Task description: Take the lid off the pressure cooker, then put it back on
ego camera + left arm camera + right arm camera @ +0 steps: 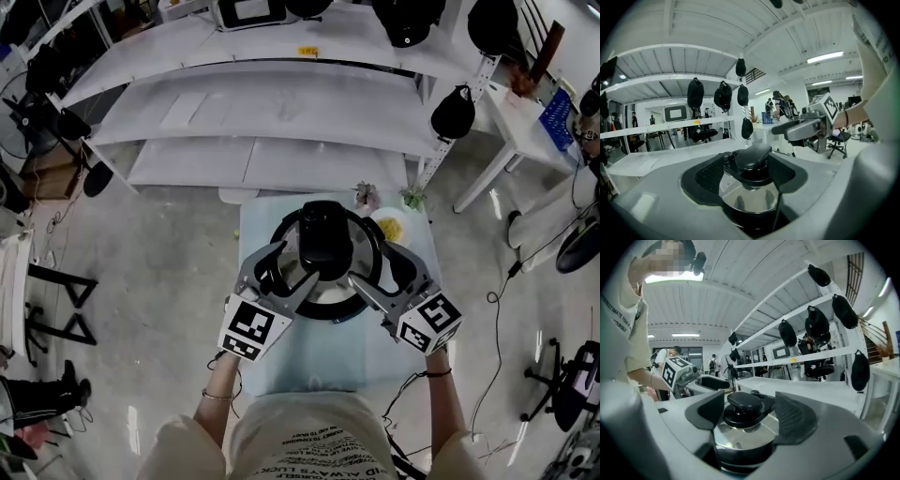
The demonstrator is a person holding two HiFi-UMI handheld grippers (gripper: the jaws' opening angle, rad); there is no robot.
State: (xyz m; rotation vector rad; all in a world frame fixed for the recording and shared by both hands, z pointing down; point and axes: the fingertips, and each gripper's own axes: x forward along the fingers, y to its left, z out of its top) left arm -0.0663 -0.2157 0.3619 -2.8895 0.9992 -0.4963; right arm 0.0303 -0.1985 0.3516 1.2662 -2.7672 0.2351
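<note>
The pressure cooker stands on a small pale blue table. Its steel lid with a black handle sits on top. My left gripper reaches over the cooker's near left rim, and my right gripper over its near right rim. Both stand open. In the left gripper view the lid handle lies between the left gripper's black pads, apart from them. The right gripper view shows the same handle between the right gripper's spread pads.
A white dish with something yellow and small plants sit at the table's far right corner. Curved white shelves rise behind the table. Black bags hang from the rack. A desk and chair bases stand at the right.
</note>
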